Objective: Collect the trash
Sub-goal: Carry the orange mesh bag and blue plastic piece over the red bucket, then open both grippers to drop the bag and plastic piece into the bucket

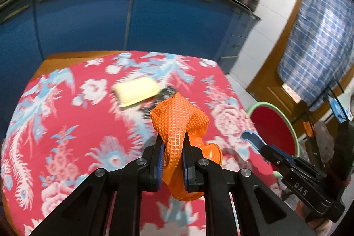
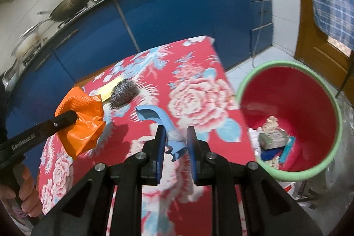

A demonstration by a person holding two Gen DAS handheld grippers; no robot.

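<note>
Red bin (image 2: pixel 318 90) holds boxes and wrappers (image 2: pixel 272 140).

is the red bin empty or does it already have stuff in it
Not empty. The red bin already holds a small pile at its bottom: a grey-green box, crumpled wrappers and something blue.

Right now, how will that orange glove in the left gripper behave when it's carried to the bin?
Probably floppy: the orange glove folds and droops both sides of the left gripper. Likely light. Its textured surface should resist slipping.
</note>
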